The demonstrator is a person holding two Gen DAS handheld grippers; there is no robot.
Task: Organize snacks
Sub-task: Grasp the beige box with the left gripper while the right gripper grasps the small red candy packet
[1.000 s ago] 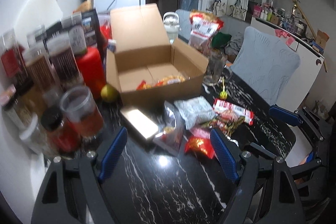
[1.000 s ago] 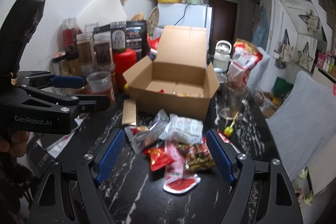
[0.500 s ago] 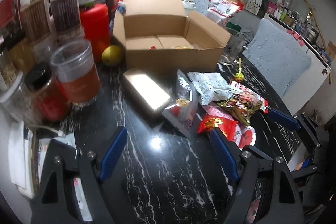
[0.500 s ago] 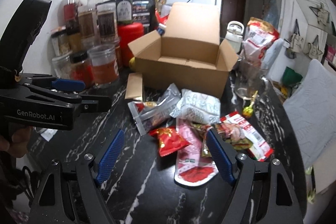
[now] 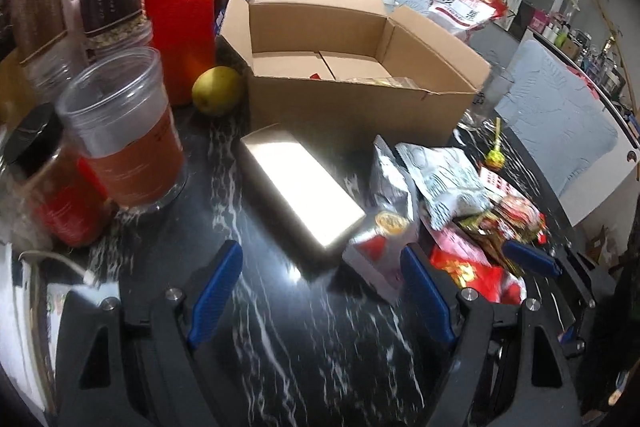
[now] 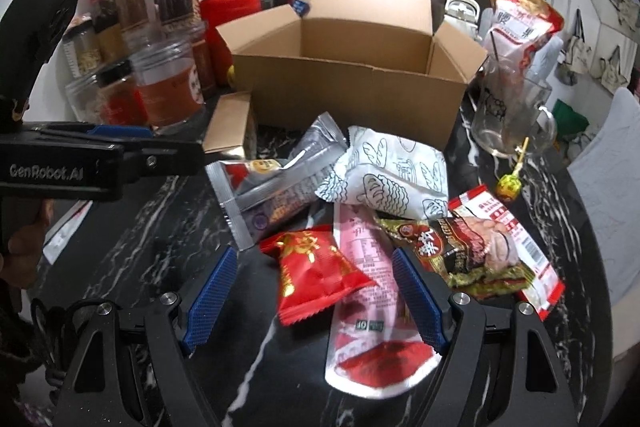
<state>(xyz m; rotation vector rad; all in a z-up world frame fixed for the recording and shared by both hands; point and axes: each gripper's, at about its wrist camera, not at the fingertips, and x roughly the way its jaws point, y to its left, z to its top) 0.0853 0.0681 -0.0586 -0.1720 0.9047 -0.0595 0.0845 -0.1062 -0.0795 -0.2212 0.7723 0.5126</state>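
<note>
Right gripper (image 6: 314, 287) hangs with jaws apart and empty over the red packet (image 6: 320, 273); left gripper (image 5: 320, 287), also apart, hovers near the gold box (image 5: 300, 183). Reaching step: next, close on one and carry it to the carton (image 6: 344, 95).

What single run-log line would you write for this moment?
left gripper: open, empty | right gripper: open, over red packet | cardboard box: open | snacks: loose on table
</note>
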